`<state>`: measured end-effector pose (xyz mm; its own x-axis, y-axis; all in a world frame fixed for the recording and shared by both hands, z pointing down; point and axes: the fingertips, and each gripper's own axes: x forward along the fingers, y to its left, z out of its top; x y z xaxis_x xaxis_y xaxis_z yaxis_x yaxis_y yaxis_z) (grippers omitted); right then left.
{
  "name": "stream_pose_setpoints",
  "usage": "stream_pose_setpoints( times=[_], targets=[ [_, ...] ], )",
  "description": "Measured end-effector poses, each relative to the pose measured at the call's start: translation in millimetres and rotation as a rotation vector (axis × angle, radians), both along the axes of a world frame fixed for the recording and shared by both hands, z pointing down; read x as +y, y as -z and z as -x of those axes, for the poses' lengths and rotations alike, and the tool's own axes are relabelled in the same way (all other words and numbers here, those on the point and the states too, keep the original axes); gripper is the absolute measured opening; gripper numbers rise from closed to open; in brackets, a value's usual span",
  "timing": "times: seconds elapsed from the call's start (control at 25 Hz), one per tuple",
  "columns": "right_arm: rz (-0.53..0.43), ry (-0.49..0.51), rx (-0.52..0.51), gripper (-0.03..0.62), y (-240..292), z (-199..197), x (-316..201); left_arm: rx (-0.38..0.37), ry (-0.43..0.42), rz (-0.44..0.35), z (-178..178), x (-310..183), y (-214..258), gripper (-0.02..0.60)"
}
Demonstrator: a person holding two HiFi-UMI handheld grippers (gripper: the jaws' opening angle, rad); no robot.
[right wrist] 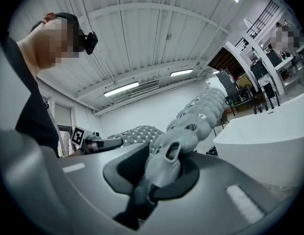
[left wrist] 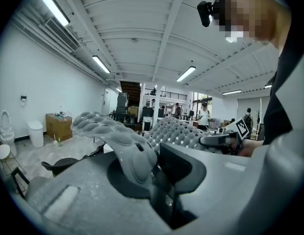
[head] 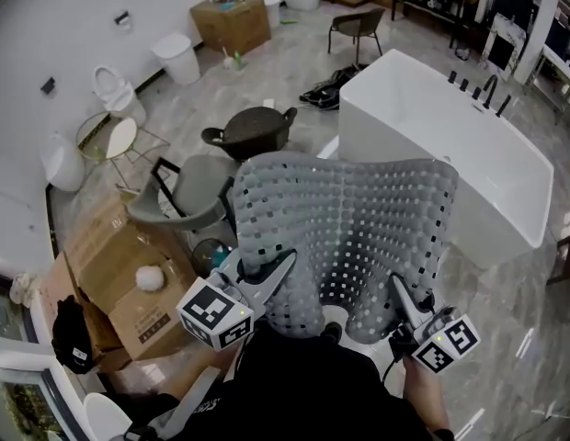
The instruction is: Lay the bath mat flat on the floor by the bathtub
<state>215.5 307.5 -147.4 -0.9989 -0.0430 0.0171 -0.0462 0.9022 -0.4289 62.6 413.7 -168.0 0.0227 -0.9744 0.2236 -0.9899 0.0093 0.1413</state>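
A grey bubbled bath mat (head: 345,232) with square holes hangs stretched in the air between my two grippers, beside the white bathtub (head: 441,145). My left gripper (head: 267,278) is shut on the mat's near left corner (left wrist: 127,151). My right gripper (head: 402,299) is shut on the near right corner (right wrist: 171,158). The mat's far edge curls upward near the tub's corner. In each gripper view the other gripper shows across the mat.
A dark round chair (head: 253,131), a grey chair (head: 188,196) and cardboard boxes (head: 129,283) stand on the left. A white bin (head: 179,58) and a toilet (head: 115,90) are by the wall. Marble floor (head: 506,329) runs to the right of the tub.
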Motion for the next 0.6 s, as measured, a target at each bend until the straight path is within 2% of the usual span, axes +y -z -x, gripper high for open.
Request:
stream_pose_setpoints(
  times=[0.2, 0.36, 0.6],
  targets=[
    [0.003, -0.043, 0.032, 0.048, -12.2, 33.6, -24.3, 0.026, -0.036, -0.012, 41.5, -31.8, -11.7, 0.074],
    [0.008, -0.117, 0.037, 0.048, -14.5, 74.2, -53.2, 0.051, -0.07, -0.001, 89.8, -62.3, -20.6, 0.074],
    [0.007, -0.207, 0.023, 0.048, -1.7, 139.0, -83.1, -0.028, -0.182, 0.005, 161.5, -111.3, -6.3, 0.074]
  ],
)
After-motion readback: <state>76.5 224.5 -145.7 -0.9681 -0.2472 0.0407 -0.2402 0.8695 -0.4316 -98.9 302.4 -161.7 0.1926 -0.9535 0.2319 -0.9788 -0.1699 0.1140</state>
